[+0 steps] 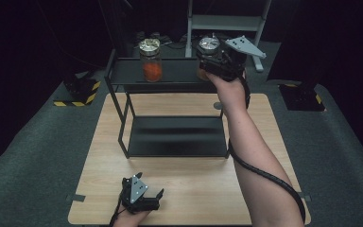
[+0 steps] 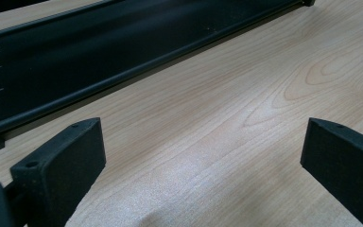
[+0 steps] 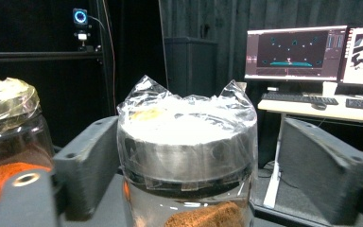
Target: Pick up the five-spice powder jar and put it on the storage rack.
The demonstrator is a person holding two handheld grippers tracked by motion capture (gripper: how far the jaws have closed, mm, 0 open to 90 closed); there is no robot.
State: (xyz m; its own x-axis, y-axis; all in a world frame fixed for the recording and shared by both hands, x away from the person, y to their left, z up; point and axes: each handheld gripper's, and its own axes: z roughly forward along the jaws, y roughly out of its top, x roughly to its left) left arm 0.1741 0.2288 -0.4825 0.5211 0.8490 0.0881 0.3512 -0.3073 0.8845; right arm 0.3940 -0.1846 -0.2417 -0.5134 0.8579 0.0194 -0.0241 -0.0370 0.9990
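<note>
Up on the top shelf of the black metal rack [image 1: 170,71], the right gripper [image 1: 217,61] has its jaws set either side of a glass jar [image 3: 186,156] with a metal lid wrapped in clear plastic film; from the right gripper view the left jaw looks to be touching or nearly touching the lid's side while the right jaw stands apart from it, so it's partly open and I wouldn't call it a real grip yet; brown powder sits in the bottom of that jar. A second jar [image 1: 150,59] with orange stuff inside stands well to its left on the same shelf. My guess on handling — glass is stiff but breakable and pretty slick, and that crinkly film over the lid makes it even more slippery, so squeezing on the film band could slide; I'd go lower onto the bare glass body, or clamp squarely across the lid's straight side; looks moderately heavy too. Meanwhile the left gripper [image 1: 139,198] sits low over the near edge of the wooden table [image 2: 217,118], jaws spread wide, holding nothing.
</note>
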